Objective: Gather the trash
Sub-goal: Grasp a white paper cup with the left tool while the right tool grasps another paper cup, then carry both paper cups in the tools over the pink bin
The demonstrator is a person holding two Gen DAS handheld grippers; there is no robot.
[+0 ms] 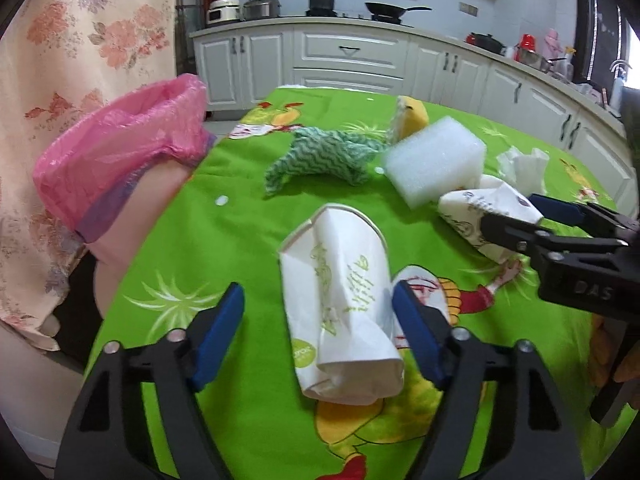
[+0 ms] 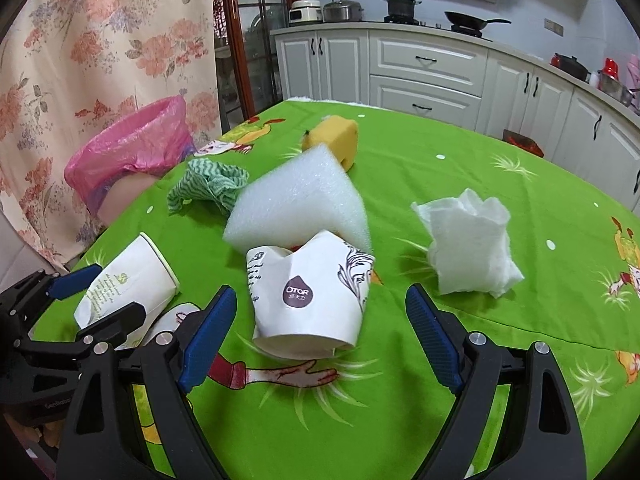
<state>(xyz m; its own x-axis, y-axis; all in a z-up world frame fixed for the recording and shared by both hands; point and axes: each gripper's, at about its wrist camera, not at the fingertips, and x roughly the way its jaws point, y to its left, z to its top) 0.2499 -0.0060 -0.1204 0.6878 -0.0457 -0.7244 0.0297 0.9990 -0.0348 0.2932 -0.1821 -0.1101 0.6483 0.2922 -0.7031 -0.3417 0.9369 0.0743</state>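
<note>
While the left gripper (image 1: 318,332) is straddling a crushed paper cup (image 1: 340,312) unclenched, the right gripper (image 2: 320,336) is gaping around another cup (image 2: 308,300) mid-table.

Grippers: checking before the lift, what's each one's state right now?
Left gripper: open, astride green-print crushed cup.
Right gripper: open, astride OTOR cup.

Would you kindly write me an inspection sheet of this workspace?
Surface: table under green cartoon cloth.
Job's things: two crushed paper cups, tissue, foam block, pink-lined bin beside the table.
Clutter: green rag, yellow sponge.
Grippers: left tool straddles one cup, right pad touching; right tool open around the other.
Cables: nothing seen.
Surroundings: kitchen cabinets, floral curtain.
</note>
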